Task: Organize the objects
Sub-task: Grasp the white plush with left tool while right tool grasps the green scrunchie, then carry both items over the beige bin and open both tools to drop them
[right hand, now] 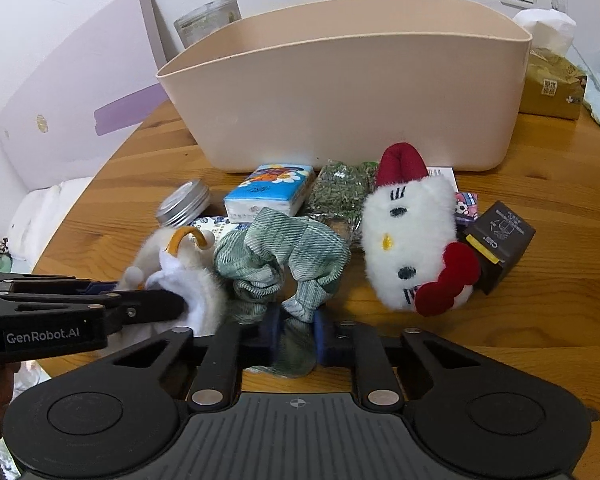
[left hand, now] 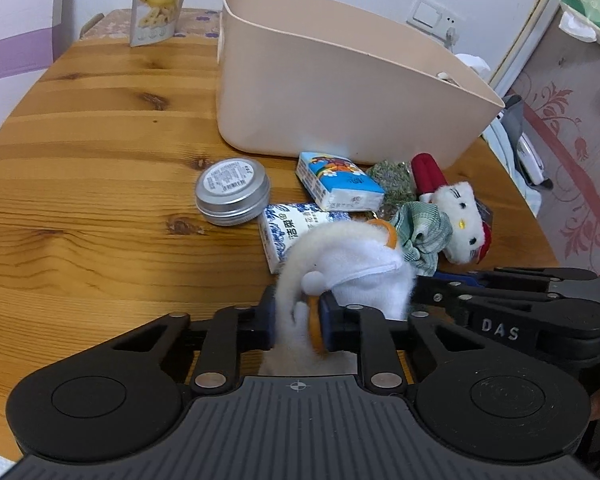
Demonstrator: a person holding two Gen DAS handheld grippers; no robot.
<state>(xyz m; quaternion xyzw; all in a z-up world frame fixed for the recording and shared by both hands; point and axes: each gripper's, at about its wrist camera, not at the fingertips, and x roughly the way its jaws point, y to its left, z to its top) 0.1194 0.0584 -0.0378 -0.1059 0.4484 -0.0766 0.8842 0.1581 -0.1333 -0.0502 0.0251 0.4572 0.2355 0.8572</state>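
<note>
A white plush toy [left hand: 340, 260] with orange trim lies on the wooden table [left hand: 100, 200] near its front. My left gripper [left hand: 298, 322] is shut on it, its blue pads squeezing the toy's fur. The same toy [right hand: 180, 264] shows at the left of the right wrist view, with the left gripper [right hand: 176, 304] reaching in from the side. My right gripper [right hand: 296, 334] is shut on a green checked scrunchie [right hand: 280, 256], whose fabric is pinched between the pads. The beige plastic bin [right hand: 340, 92] stands open-topped behind the pile.
Around the pile lie a white cat plush with a red bow [right hand: 412, 240], a tissue pack [right hand: 272, 192], a silver tin [left hand: 232, 192], a blue-patterned pack [left hand: 284, 232], a bag of dried herbs [right hand: 340, 192] and a small dark box [right hand: 500, 240]. A banana-chip pouch [left hand: 160, 0] stands at the back.
</note>
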